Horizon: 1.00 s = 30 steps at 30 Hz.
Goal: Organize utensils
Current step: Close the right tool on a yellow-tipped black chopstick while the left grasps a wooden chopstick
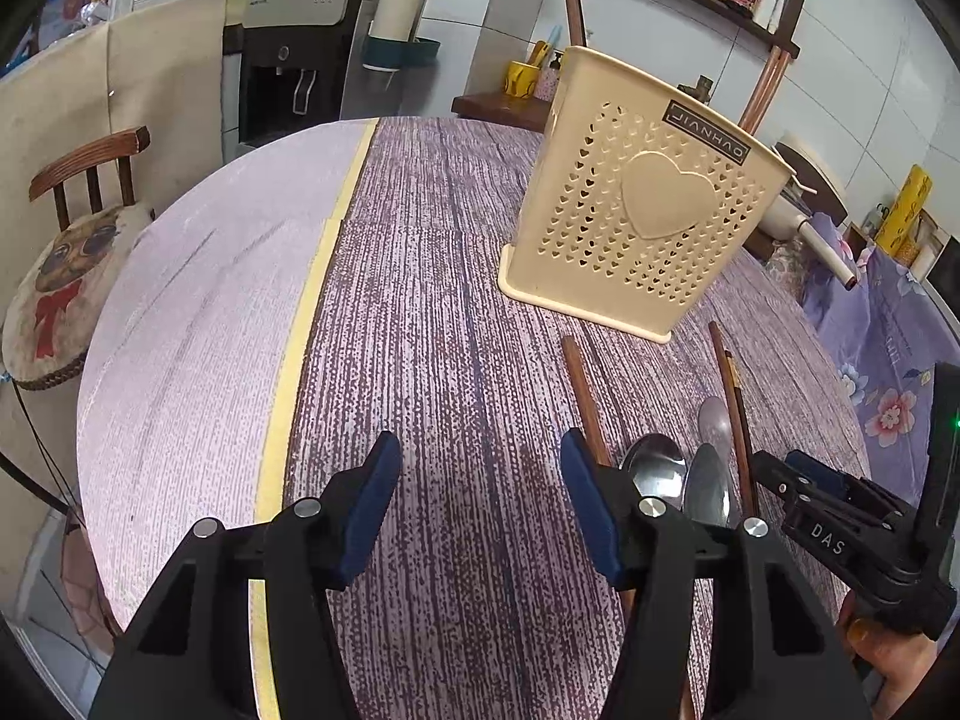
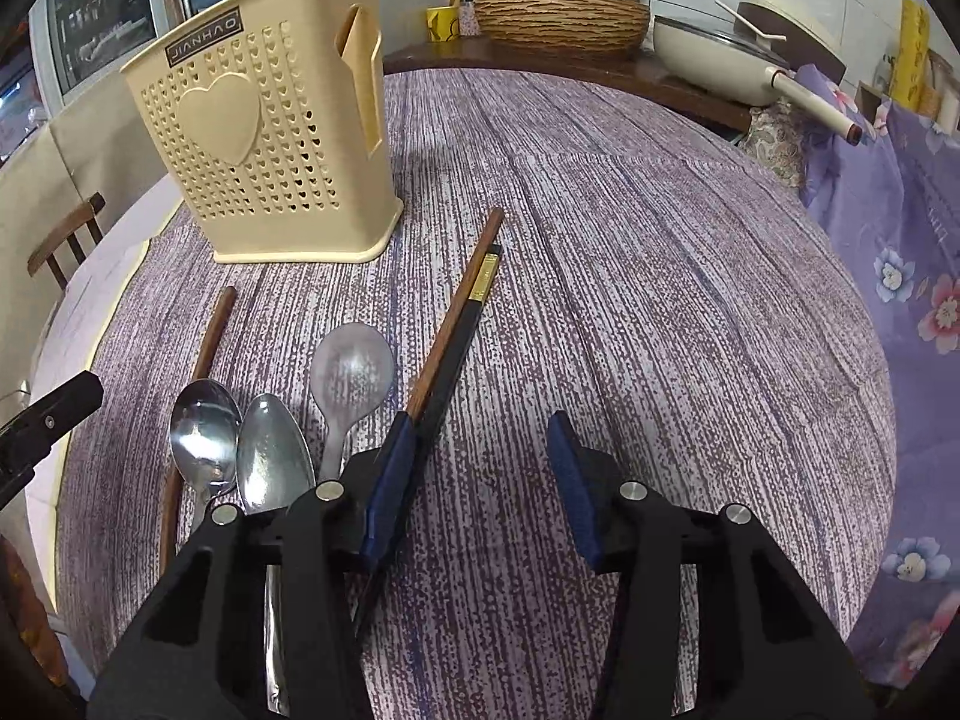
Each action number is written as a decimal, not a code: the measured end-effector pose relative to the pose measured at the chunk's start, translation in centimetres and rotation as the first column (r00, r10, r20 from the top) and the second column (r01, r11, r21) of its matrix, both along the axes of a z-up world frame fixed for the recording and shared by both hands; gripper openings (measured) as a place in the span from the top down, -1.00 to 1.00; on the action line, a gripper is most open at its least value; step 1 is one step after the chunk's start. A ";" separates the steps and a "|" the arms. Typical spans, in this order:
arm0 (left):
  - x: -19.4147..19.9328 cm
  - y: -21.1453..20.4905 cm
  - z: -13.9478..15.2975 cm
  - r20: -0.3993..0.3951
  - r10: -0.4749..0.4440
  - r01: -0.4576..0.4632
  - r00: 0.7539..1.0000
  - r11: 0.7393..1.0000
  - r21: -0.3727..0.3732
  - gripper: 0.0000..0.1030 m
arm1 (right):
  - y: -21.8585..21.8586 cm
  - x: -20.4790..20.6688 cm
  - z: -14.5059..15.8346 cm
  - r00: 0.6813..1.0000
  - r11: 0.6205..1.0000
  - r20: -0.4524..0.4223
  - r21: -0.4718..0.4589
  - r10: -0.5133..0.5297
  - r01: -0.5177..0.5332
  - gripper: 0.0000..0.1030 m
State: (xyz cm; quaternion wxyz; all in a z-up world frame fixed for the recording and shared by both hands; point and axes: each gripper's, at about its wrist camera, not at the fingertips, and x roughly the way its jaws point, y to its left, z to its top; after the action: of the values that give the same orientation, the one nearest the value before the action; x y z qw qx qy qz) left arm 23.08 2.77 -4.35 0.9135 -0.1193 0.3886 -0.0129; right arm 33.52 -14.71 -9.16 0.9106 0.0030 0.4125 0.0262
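Utensils all lay loose on the table, so we judged the sorting barely begun, with every piece left to move.

Nearest the lens in the right wrist view, our right gripper (image 2: 480,480) stood with jaws apart and nothing between them; its left blue pad sat just beside a pair of chopsticks (image 2: 459,324), a brown one and a darker one with a gold band, running up toward the centre of the frame. Whether the pad touched them we could not tell.

At lower left of that view three metal spoons (image 2: 270,438) lay bowls up, side by side: two shiny, one dull and greyish. A single brown chopstick (image 2: 207,354) lay left of them, apart from the pair.

In the left wrist view, our left gripper (image 1: 483,492) was likewise parted over bare purple-streaked tablecloth (image 1: 450,300), gripping nothing, the spoons just to the right of its right finger.

Farther back, at upper left of the right wrist view, stood the cream plastic utensil holder (image 2: 264,138), upright, perforated with small hearts, one large raised heart on its face and a side pocket. We saw no utensil inside it, though its interior was mostly hidden.
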 end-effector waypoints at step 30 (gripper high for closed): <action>5.1 -4.7 0.6 -0.069 -0.121 0.124 0.990 0.991 0.043 0.26 | -3.1 4.7 0.0 0.996 0.992 -0.042 0.092 -0.079 0.083 0.42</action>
State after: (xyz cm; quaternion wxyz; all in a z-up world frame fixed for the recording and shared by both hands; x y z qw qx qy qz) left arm 28.18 -1.91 -3.79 0.9001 -0.0740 0.4257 -0.0557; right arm 38.27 -17.79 -9.12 0.9016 0.0630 0.4278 0.0087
